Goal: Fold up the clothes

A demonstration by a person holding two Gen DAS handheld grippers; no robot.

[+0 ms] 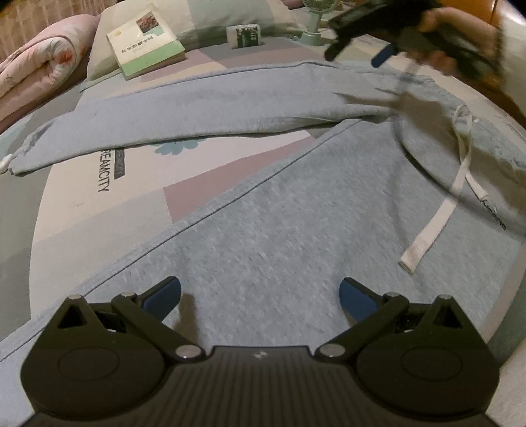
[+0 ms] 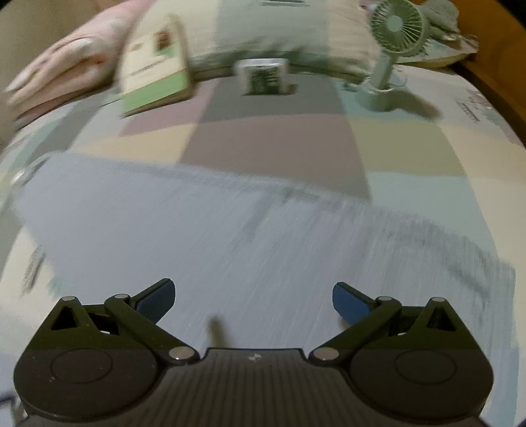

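The light-blue sweatpants lay spread on the patterned bedsheet, legs running leftward to the cuffs, waistband and white drawstring at right. The left gripper hovered wide open, holding nothing; the right gripper likewise, empty

Dim warm indoor light, soft shadows, fisheye bending at edges, right wrist view heavily motion-blurred

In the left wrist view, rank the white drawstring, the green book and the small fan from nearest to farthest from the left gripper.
From the left gripper:
1. White drawstring, right, lying on the sweatpants.
2. Green book, far left.
3. Small fan, far right of the book.
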